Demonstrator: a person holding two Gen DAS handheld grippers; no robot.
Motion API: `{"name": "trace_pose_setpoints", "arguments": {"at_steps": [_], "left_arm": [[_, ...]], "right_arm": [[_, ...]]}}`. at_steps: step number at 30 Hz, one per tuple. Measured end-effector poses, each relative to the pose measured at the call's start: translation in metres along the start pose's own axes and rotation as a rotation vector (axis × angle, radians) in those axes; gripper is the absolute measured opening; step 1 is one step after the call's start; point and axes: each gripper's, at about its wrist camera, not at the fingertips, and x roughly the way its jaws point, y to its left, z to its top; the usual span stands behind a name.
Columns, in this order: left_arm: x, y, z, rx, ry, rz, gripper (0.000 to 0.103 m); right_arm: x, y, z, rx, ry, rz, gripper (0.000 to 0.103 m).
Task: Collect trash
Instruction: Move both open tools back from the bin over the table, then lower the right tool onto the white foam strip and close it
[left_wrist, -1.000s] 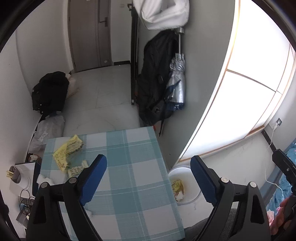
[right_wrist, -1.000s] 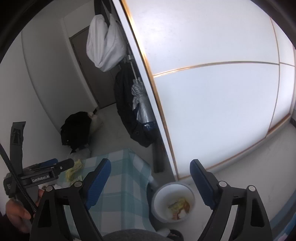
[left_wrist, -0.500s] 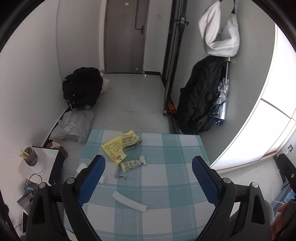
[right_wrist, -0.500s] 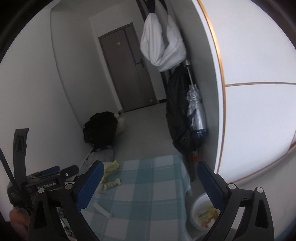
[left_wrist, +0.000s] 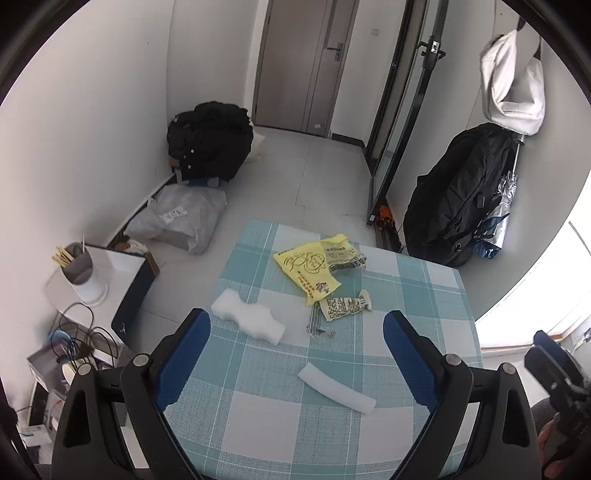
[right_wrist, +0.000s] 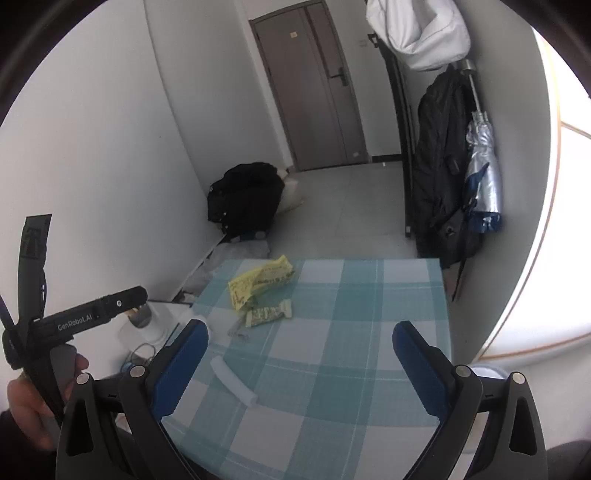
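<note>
Trash lies on a teal checked table (left_wrist: 406, 435) (right_wrist: 351, 369): a yellow wrapper (left_wrist: 306, 269) (right_wrist: 258, 282), a small printed snack wrapper (left_wrist: 343, 306) (right_wrist: 269, 314), a white foam block (left_wrist: 247, 317), a white foam strip (left_wrist: 336, 387) (right_wrist: 233, 378) and a bit of metal clutter (left_wrist: 317, 328). My left gripper (left_wrist: 295, 350) hovers open above the near part of the table, the foam strip between its fingers in the picture. Wide open and holding nothing, my right gripper (right_wrist: 299, 358) hangs over the table's near right part. A hand (right_wrist: 26, 406) holds the left gripper's body at the left of the right wrist view.
Left of the table stands a low white stand (left_wrist: 114, 273) with a grey cup of sticks (left_wrist: 75, 264) and cables. On the floor beyond are a black bag (left_wrist: 210, 144) and a grey plastic bag (left_wrist: 181, 218). A black jacket (left_wrist: 454, 199) and an umbrella (right_wrist: 482, 166) hang at the right.
Both grippers have swung left, from the white bin on the floor to above the table with the trash. The bin has gone out of view. Right jaws opened a little wider.
</note>
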Motion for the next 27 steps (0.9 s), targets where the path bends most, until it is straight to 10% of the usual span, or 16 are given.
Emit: {"name": "trace_pose_setpoints", "arguments": {"at_steps": [27], "left_arm": [[0.02, 0.081, -0.002, -0.106, 0.078, 0.031, 0.093]], "right_arm": [[0.132, 0.097, -0.038, -0.309, 0.246, 0.142, 0.095]]}}
